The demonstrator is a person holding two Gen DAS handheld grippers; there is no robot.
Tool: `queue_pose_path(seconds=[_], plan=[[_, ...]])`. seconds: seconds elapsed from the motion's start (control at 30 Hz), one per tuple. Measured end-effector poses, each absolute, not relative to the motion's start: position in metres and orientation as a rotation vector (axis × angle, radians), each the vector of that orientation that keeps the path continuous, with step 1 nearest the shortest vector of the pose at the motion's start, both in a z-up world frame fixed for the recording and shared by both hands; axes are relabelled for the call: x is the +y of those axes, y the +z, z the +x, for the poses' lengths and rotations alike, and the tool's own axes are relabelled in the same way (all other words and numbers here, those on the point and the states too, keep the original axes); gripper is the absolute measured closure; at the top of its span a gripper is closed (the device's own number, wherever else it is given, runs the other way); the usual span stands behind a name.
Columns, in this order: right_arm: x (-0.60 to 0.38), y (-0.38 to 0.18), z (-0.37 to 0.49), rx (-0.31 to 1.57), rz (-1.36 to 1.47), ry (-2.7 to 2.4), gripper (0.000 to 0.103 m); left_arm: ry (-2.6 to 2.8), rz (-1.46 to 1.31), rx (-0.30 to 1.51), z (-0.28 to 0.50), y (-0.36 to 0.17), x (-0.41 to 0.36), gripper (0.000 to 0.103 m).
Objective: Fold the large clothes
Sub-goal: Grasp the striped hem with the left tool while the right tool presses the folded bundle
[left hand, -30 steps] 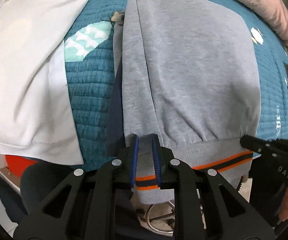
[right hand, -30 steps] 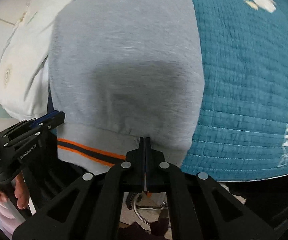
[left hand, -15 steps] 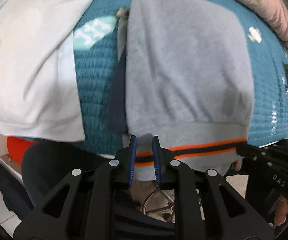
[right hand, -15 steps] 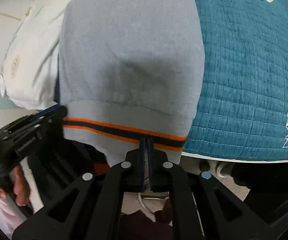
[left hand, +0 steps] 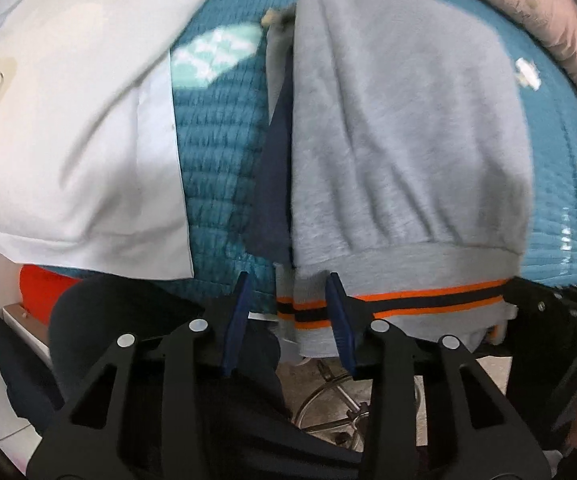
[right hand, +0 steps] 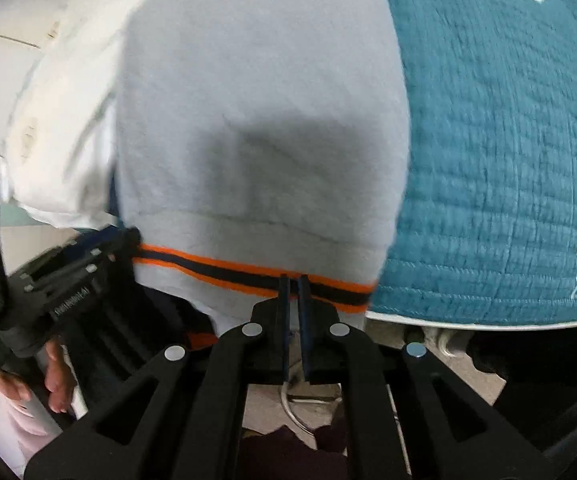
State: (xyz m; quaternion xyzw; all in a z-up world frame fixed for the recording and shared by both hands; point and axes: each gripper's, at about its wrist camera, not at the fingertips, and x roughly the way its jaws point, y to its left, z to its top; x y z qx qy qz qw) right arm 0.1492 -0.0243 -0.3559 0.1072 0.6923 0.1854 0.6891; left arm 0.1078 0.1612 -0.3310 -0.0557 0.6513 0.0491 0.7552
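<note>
The grey sweatshirt (left hand: 404, 140) lies folded on the teal quilt (left hand: 216, 168), its striped hem (left hand: 408, 304) hanging off the edge toward both grippers. The left gripper (left hand: 288, 312) stands spread around the hem's corner. The right gripper (right hand: 294, 292) has a narrow gap between its jaws, tips at the stripe; whether it grips is unclear.

A grey sweatshirt (right hand: 260, 120) lies folded on a teal quilt (right hand: 508, 160), its orange-and-navy striped hem (right hand: 228, 268) hanging over the bed's edge. The right gripper (right hand: 294, 280) reaches the hem, jaws slightly parted. The left gripper (right hand: 100, 252) sits at the hem's left end, beside a white garment (right hand: 60, 140).
</note>
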Motion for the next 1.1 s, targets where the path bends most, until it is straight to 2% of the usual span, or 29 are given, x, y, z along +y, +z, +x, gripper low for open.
queue_pose_path(seconds=[0.1,0.17,0.27,0.37,0.43,0.5,0.57,0.83,0.97,1.1], plan=[[-0.024,-0.334,0.162,1.482,0.261,0.428,0.097,0.064,-0.14,1.363,0.114,-0.305,0.162,0.065],[-0.022,-0.322,0.177,1.444,0.259,0.422,0.097,0.02,-0.156,1.332,0.124,-0.291,0.16,0.073],[-0.017,-0.311,0.197,1.408,0.274,0.424,0.097,0.007,-0.154,1.314,0.146,-0.282,0.158,0.077],[-0.005,-0.313,0.212,1.395,0.248,0.416,0.097,-0.024,-0.186,1.338,0.171,-0.295,0.154,0.079],[0.006,-0.337,0.223,1.449,0.233,0.379,0.099,0.014,-0.171,1.394,0.18,-0.321,0.15,0.08],[0.008,-0.368,0.232,1.48,0.198,0.309,0.103,0.03,-0.191,1.426,0.19,-0.351,0.153,0.078],[0.002,-0.384,0.235,1.463,0.263,0.316,0.103,0.035,-0.191,1.426,0.193,-0.348,0.151,0.078],[-0.026,-0.355,0.235,1.456,0.257,0.273,0.103,0.132,-0.118,1.416,0.184,-0.324,0.169,0.08],[-0.027,-0.384,0.241,1.467,0.32,0.279,0.103,0.151,-0.195,1.472,0.191,-0.346,0.189,0.064],[-0.024,-0.37,0.242,1.505,0.308,0.268,0.102,0.135,-0.235,1.487,0.191,-0.326,0.198,0.073]])
